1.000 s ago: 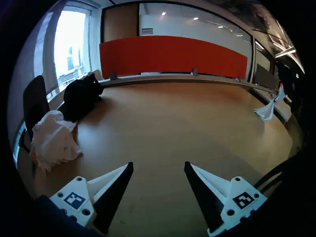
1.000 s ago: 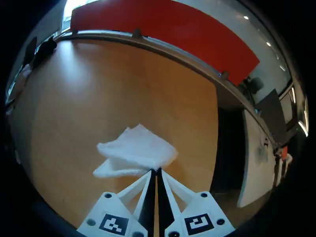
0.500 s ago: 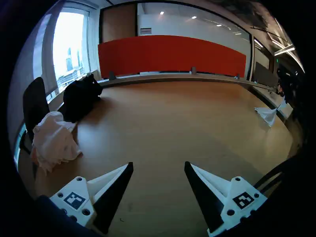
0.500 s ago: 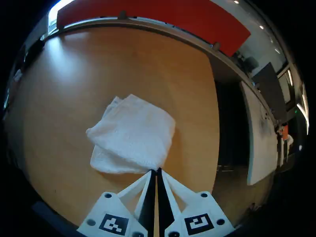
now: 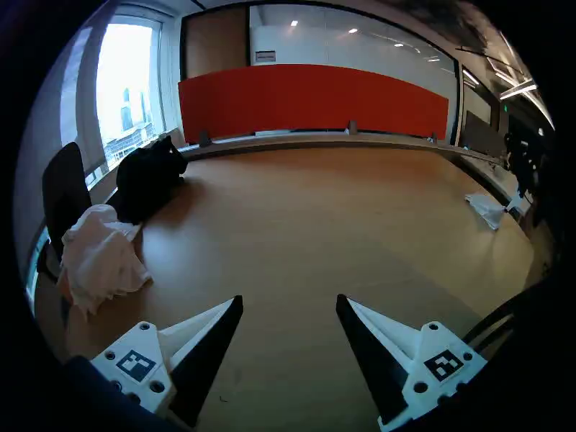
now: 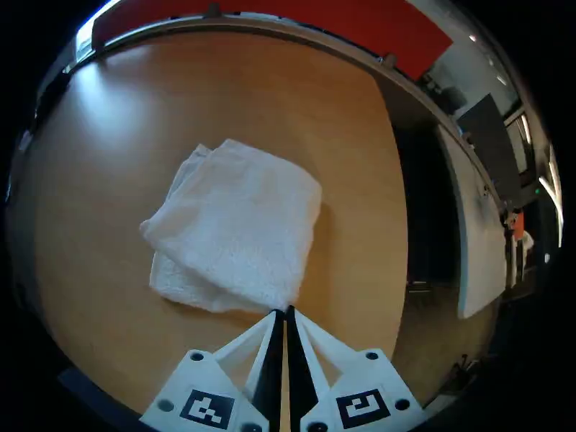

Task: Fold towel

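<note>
A white folded towel (image 6: 237,223) lies flat on the wooden table (image 6: 108,144), one layer offset over another. My right gripper (image 6: 286,311) is shut, its tips pinching the towel's near corner. In the left gripper view the same towel (image 5: 488,209) is a small white patch at the table's far right edge. My left gripper (image 5: 288,313) hovers low over the table (image 5: 309,216) with its fingers wide open and nothing between them.
A crumpled pile of white cloth (image 5: 97,255) sits at the table's left edge, with a black bag (image 5: 147,176) behind it and a dark chair (image 5: 61,187) beside it. A red divider (image 5: 309,97) runs along the far side. The table edge drops off right of the towel (image 6: 403,216).
The right gripper lowered the towel, which hung bunched from its corner, until it lay spread flat on the table. The left gripper stayed still and open.
</note>
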`<state>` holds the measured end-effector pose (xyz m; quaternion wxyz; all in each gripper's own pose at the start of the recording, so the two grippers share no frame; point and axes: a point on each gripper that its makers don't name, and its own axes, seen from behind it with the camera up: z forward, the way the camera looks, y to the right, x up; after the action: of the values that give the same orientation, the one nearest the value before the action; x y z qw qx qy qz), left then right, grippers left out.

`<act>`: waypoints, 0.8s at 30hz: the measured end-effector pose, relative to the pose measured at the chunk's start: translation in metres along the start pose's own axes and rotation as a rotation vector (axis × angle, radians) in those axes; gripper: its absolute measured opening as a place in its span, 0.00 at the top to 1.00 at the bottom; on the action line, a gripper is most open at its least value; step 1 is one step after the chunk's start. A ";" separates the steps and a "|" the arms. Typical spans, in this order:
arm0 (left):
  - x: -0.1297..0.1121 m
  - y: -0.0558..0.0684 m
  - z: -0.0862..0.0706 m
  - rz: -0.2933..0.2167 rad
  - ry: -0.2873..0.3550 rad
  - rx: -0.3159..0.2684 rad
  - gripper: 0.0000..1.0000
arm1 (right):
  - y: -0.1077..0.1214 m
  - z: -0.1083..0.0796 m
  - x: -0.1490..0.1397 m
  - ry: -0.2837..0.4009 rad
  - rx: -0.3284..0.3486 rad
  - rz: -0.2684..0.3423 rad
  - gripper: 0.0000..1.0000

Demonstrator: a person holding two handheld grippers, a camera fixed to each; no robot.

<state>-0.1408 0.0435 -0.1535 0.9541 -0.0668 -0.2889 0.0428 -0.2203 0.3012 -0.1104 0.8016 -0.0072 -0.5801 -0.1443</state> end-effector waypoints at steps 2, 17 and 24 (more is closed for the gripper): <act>0.000 0.000 0.000 0.002 -0.001 0.001 0.04 | 0.000 0.003 -0.003 -0.008 -0.001 0.002 0.97; 0.001 0.002 0.001 0.009 -0.008 0.004 0.04 | 0.000 0.021 -0.022 -0.061 -0.020 0.016 0.97; 0.001 0.003 0.002 0.011 -0.010 0.004 0.04 | 0.000 0.025 -0.027 -0.074 -0.021 0.021 0.96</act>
<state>-0.1406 0.0472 -0.1519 0.9526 -0.0663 -0.2930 0.0488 -0.2514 0.3119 -0.1275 0.7809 -0.0272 -0.6078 -0.1415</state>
